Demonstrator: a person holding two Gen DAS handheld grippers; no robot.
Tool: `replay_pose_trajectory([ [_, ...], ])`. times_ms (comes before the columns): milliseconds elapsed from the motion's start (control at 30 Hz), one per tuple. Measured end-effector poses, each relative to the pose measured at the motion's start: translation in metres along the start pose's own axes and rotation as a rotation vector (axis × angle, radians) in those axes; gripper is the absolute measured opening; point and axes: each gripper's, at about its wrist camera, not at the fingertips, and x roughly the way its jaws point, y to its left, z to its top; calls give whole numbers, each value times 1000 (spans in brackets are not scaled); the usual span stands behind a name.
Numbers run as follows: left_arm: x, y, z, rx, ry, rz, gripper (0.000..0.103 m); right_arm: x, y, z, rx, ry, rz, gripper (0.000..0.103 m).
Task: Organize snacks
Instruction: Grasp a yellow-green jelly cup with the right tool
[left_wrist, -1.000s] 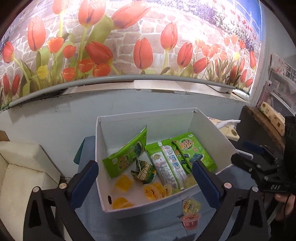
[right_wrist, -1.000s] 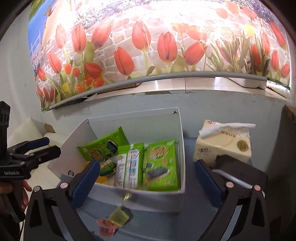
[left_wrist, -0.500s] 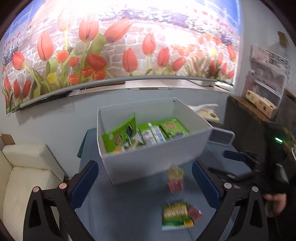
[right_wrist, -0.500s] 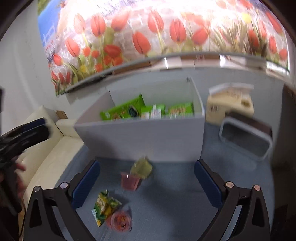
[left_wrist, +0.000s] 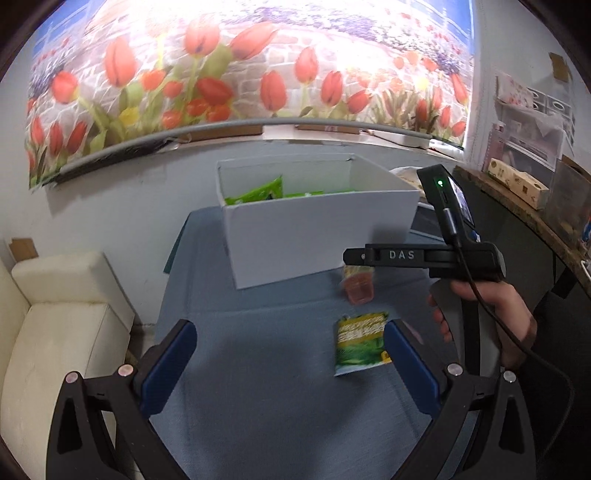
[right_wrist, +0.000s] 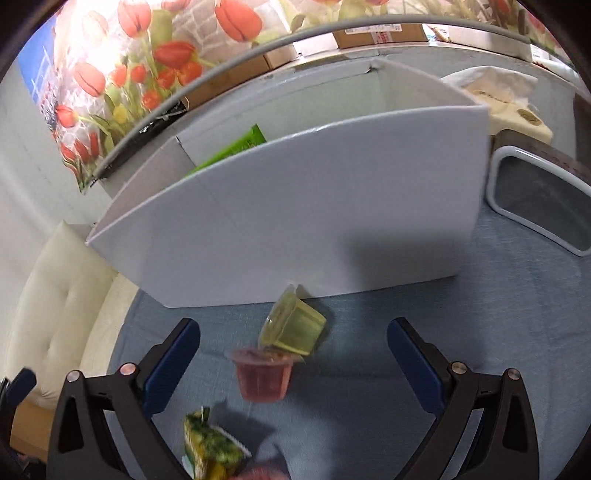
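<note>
A blue cloth (left_wrist: 258, 369) covers the table; behind it runs a pale wall with a tulip mural (left_wrist: 240, 66); a cream sofa (left_wrist: 55, 325) sits off to the left; a shelf (left_wrist: 517, 184) with a carton stands to the right.

The left gripper (left_wrist: 290, 363) has its jaws wide apart and holds nothing; bare cloth lies between them; a green packet (left_wrist: 360, 343) lies flat just inside the right jaw, apart from it as far as can be told; ahead stands the white box (left_wrist: 314, 236) with green packets (left_wrist: 258, 192) showing over its rim. The right gripper (left_wrist: 354, 255) crosses ahead and to the right of those jaws, gripped in a hand (left_wrist: 491, 314).

From its own camera, the right gripper (right_wrist: 293, 360) has jaws wide apart too, clamping nothing; between them and slightly ahead sits a red cup (right_wrist: 262, 373), upright; a yellow cup (right_wrist: 295, 325) lies tipped on its side just beyond, its rim touching or overlapping the red one, close to the foot of the box (right_wrist: 295, 206); whether it touches the box cannot be told. A packet (right_wrist: 210, 448) lies nearer than the jaws, toward the left one; a blurred reddish thing sits at the bottom edge.

The box wall closes off the space ahead of both jaws; right of it rests a grey lid (right_wrist: 539, 199) and a tissue pack (right_wrist: 502, 96); open cloth lies to the right of the cups; the cloth's left edge drops toward the sofa.
</note>
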Motion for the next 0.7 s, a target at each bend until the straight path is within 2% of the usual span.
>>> replay_pose_trajectory([
  [100, 4, 8, -3, -21, 11, 0, 103, 12, 4, 1, 9, 20, -6, 103],
  [133, 5, 10, -3, -28, 15, 1, 103, 15, 6, 1, 10, 26, -8, 99],
  [167, 6, 11, -3, -37, 16, -2, 103, 18, 8, 1, 8, 31, -19, 93],
  [200, 7, 13, -4, -44, 17, -7, 103, 22, 10, 1, 0, 41, -38, 74],
  [233, 8, 14, -4, -47, 23, -11, 103, 25, 12, 1, -5, 50, -41, 64],
  [267, 9, 14, -4, -45, 25, -10, 103, 26, 14, 1, -15, 47, -60, 61],
  [333, 9, 14, -5, -41, 24, -10, 103, 29, 17, 3, -29, 55, -56, 46],
  [400, 11, 14, -6, -42, 31, -17, 103, 31, 19, 4, -31, 59, -45, 36],
  [700, 23, 7, -13, -47, 51, -22, 103, 12, 27, -2, -116, 17, -63, 35],
])
